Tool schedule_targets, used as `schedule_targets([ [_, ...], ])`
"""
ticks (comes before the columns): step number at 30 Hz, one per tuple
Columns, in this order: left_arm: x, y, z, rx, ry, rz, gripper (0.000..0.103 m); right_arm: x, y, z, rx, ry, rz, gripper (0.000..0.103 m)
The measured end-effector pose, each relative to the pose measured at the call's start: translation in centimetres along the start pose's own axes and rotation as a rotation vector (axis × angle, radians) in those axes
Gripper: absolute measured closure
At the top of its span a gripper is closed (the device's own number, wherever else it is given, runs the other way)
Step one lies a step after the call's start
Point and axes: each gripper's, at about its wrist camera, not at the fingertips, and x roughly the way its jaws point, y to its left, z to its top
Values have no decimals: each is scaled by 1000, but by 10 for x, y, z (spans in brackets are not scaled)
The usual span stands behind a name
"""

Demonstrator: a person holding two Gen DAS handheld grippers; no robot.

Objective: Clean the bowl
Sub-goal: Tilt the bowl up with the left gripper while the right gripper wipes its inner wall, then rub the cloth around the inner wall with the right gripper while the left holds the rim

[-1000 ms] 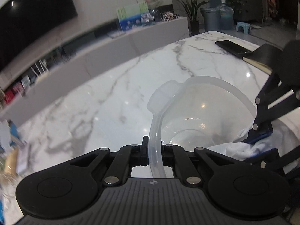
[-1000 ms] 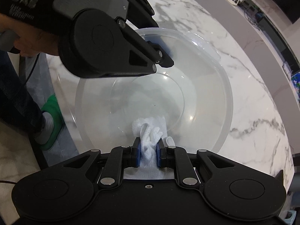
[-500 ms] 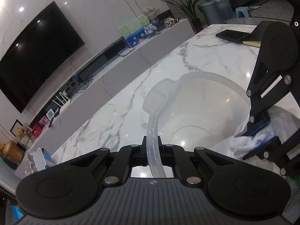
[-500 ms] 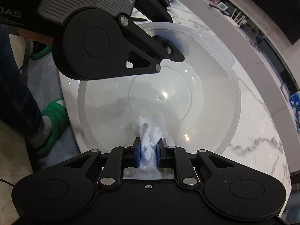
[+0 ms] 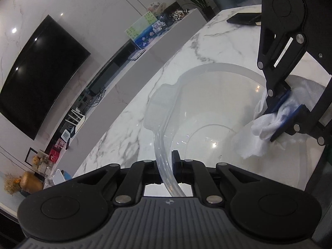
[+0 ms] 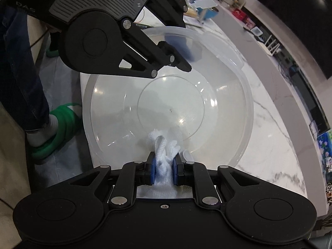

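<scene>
The right gripper (image 6: 162,167) has its jaws clamped on a bunched white cloth (image 6: 166,151), pressing it low against the near inner wall of the large clear plastic bowl (image 6: 228,112). The bowl sits on the white marble table (image 6: 269,149), near its edge. Since a second ago the cloth has stayed in the same grip, but the view has swung, so more of the bowl's flat bottom now shows beyond it. Across the bowl, the left gripper (image 5: 167,166) is still pinched tight on the rim, jaws closed on the thin plastic edge. It has rolled over that second, and the black television (image 5: 39,72) on the far wall now fills much more of its view.
</scene>
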Motion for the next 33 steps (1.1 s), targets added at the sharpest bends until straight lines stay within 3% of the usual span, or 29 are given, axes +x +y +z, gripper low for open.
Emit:
schedule_targets([
  [6,2,-2,1,-5,15,-3,97,-10,6,-2,8,-8,-39,90],
  [18,0,-5,-3,10,14,-14,97,-25,-2,9,96,-129,-178,90],
  [33,7,2,-14,3,16,-23,97,-41,-9,22,134,-224,-156,90],
])
